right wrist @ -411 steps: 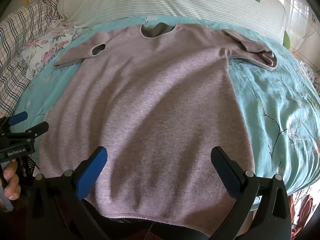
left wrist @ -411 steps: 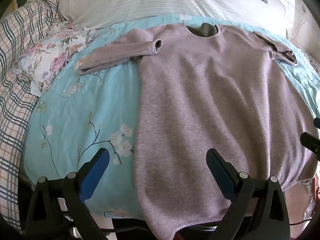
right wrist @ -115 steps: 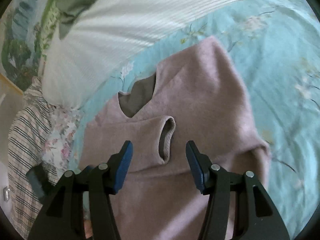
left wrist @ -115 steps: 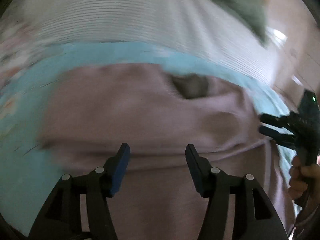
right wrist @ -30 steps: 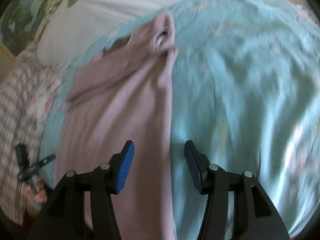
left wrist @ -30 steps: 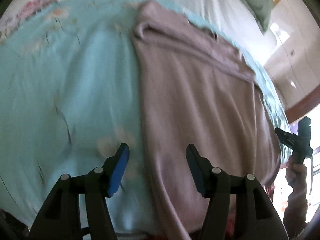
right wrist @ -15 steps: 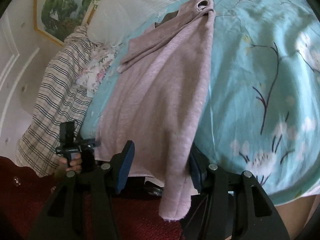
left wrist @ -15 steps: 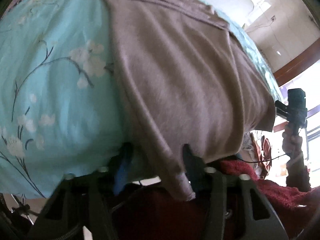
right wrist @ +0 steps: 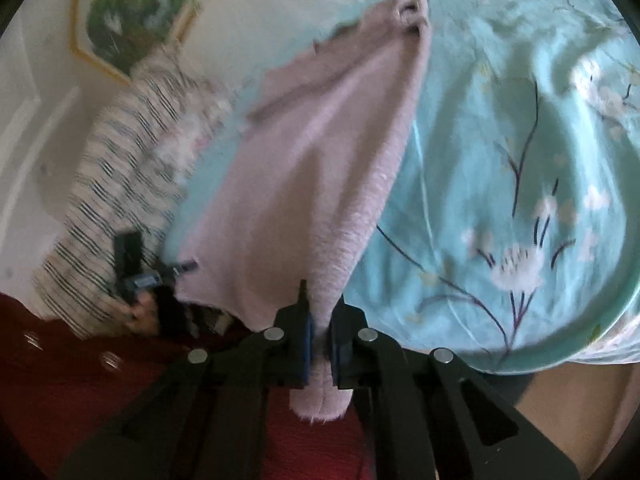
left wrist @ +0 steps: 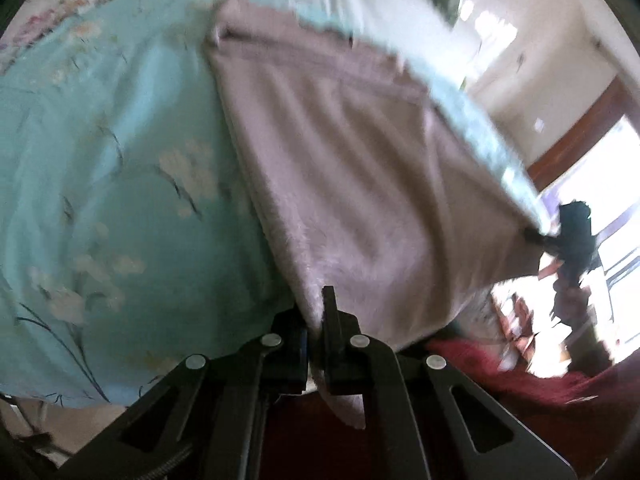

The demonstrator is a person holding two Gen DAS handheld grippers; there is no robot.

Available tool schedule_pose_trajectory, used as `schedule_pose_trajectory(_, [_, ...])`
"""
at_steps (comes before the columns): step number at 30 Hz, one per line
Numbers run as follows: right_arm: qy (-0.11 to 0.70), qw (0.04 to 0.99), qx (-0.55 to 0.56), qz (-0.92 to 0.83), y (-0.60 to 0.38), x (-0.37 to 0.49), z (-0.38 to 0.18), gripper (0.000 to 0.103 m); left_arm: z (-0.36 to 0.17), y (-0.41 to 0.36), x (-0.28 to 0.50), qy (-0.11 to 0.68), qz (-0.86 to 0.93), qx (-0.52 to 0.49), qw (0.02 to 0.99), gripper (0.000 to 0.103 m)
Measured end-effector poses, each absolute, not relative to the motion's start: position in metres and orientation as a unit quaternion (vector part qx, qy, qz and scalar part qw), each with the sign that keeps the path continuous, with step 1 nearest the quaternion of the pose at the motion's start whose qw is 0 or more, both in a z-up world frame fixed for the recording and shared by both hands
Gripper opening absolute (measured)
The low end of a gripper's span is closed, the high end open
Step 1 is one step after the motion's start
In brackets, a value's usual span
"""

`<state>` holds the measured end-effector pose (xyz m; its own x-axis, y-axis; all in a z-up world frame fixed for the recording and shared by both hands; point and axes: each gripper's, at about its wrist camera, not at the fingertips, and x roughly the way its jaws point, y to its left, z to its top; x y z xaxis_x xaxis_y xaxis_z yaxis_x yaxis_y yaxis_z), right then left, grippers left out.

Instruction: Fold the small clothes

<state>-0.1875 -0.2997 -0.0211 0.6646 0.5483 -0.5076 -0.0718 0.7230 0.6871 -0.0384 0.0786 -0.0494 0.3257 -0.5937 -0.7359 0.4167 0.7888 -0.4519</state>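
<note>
The sweater is laid on the bed, sleeves folded in; its bottom corners are clamped by the left gripper and right gripper. The lengthwise fold is left.

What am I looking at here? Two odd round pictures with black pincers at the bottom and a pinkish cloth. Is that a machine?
No machine: a person holds a pair of hand tongs in each hand, each with a wide-angle camera looking along its fingers. One picture comes from the left tongs, the other from the right tongs. On the bed lies a turquoise flowered quilt, and on it a mauve sweater with its sleeves folded in. Each tongs is shut on a bottom corner of the sweater. Each picture also shows the other tongs at the far corner.
</note>
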Motion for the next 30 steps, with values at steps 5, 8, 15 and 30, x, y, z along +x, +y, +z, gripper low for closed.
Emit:
schedule_pose_trajectory(5, [0.269, 0.865, 0.378, 0.192, -0.329, -0.183, 0.011, 0.007, -0.002, 0.104, -0.026, 0.422, -0.309, -0.142, 0.84, 0.003])
schedule_pose_trajectory(8, [0.236, 0.874, 0.381, 0.187, -0.34, -0.17, 0.033, 0.007, 0.017, 0.109, -0.009, 0.394, -0.3, -0.155, 0.855, 0.003])
schedule_pose_trajectory(15, [0.218, 0.897, 0.356, 0.147, -0.352, -0.096, 0.065, 0.007, 0.046, 0.099, 0.068, 0.339, -0.265, -0.176, 0.886, 0.003])
schedule_pose_trajectory(30, [0.291, 0.903, 0.314, -0.008, -0.421, 0.093, 0.065, 0.007, 0.037, 0.018, 0.292, 0.352, -0.184, -0.113, 0.911, 0.004])
